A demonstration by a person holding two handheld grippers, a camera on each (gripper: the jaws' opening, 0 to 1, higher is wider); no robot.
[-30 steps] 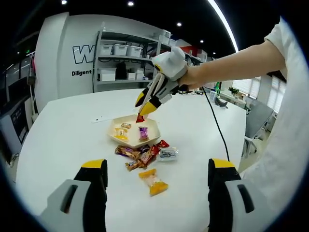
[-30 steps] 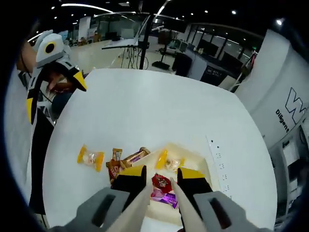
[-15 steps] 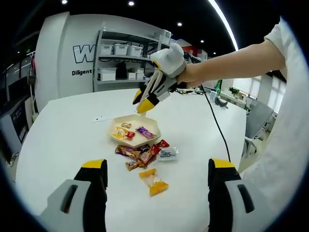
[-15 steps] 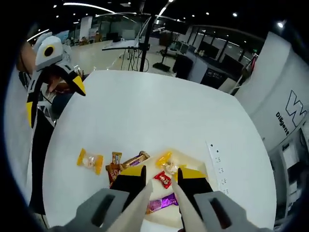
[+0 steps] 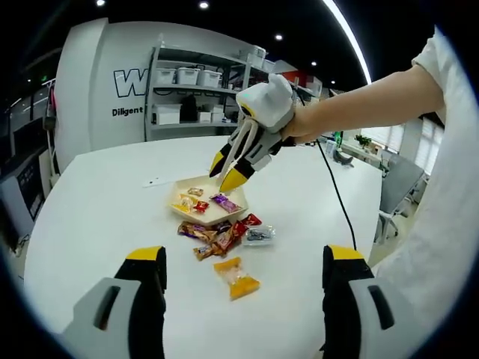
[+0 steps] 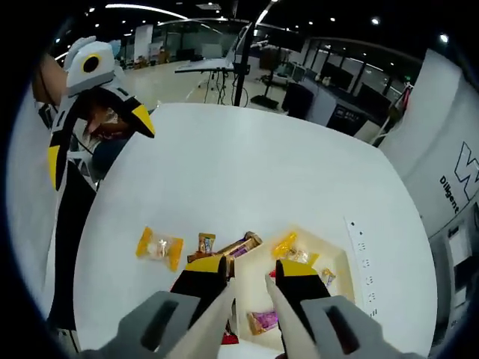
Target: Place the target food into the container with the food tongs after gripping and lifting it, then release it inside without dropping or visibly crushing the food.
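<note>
A cream hexagonal tray (image 5: 182,185) sits mid-table and holds a purple candy (image 5: 224,202), a red candy (image 5: 200,206) and yellow ones. My right gripper (image 5: 227,170), held by a hand, hovers over the tray's right edge, open with nothing between its tips. From its own view my right gripper (image 6: 251,275) looks down on the tray (image 6: 341,262) and the loose candies. My left gripper (image 5: 245,258) stays low at the near side, jaws wide open and empty. It also appears as the left gripper (image 6: 97,142) at the far table edge.
Loose wrapped candies (image 5: 215,236) lie piled just in front of the tray, with one yellow-wrapped candy (image 5: 236,278) nearer me and a silver one (image 5: 259,236) to the right. A black cable (image 5: 335,191) trails across the right side. Shelving (image 5: 191,93) stands behind the table.
The red candy left my right gripper and now lies in the tray. That gripper has since drifted from above the tray's middle toward its right edge. My left gripper has not moved.
</note>
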